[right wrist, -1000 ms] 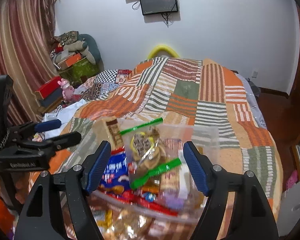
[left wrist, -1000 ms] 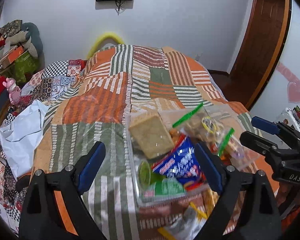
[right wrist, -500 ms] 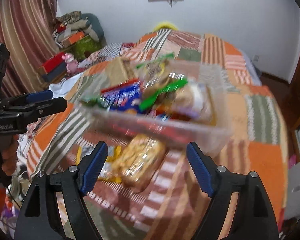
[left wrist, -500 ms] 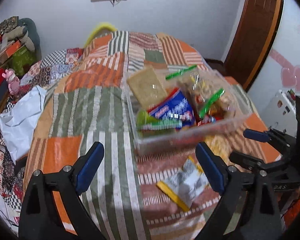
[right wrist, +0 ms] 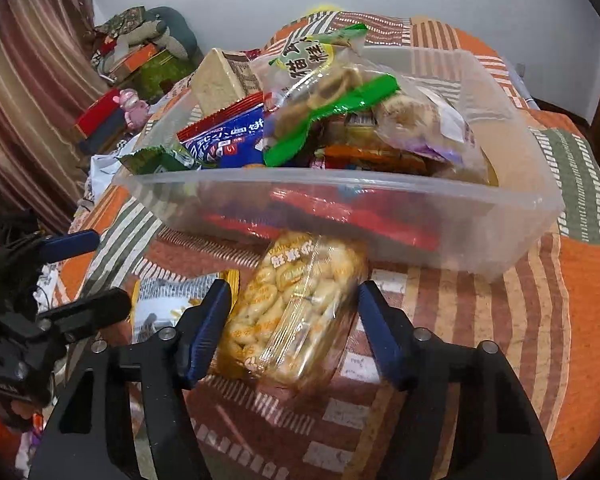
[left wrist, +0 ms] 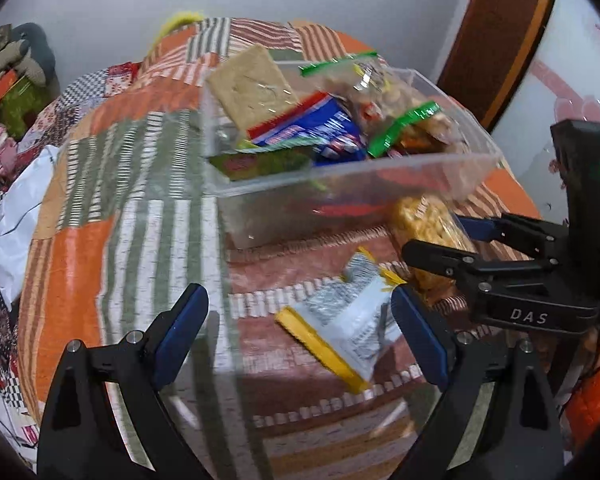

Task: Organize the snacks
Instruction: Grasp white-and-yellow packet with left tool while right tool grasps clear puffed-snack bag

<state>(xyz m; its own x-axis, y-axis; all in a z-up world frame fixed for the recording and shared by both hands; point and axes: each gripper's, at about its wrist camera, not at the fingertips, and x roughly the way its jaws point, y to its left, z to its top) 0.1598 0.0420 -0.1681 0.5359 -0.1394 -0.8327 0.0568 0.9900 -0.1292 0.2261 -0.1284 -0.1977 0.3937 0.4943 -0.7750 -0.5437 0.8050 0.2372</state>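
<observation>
A clear plastic bin (left wrist: 380, 184) (right wrist: 380, 216) packed with snack packets stands on the striped quilt. A yellow cracker packet (right wrist: 296, 308) (left wrist: 428, 228) lies in front of the bin. My right gripper (right wrist: 294, 308) is open, its blue pads on either side of that packet, whether touching I cannot tell. A white-and-yellow packet (left wrist: 348, 320) (right wrist: 168, 304) lies to its left. My left gripper (left wrist: 300, 320) is open and empty, low over the quilt, the white-and-yellow packet between its fingers. The right gripper also shows in the left wrist view (left wrist: 444, 240).
The patchwork quilt (left wrist: 148, 184) covers the bed. A white bag (left wrist: 12, 216), a pink toy (left wrist: 4, 148) and stacked boxes (right wrist: 100, 120) sit off the bed's left side. A brown door (left wrist: 500, 40) is at the right. A curtain (right wrist: 28, 100) hangs at left.
Both grippers have pulled back from above the bin and dropped low in front of it. The right gripper now straddles the yellow cracker packet; the left frames the white-and-yellow packet.
</observation>
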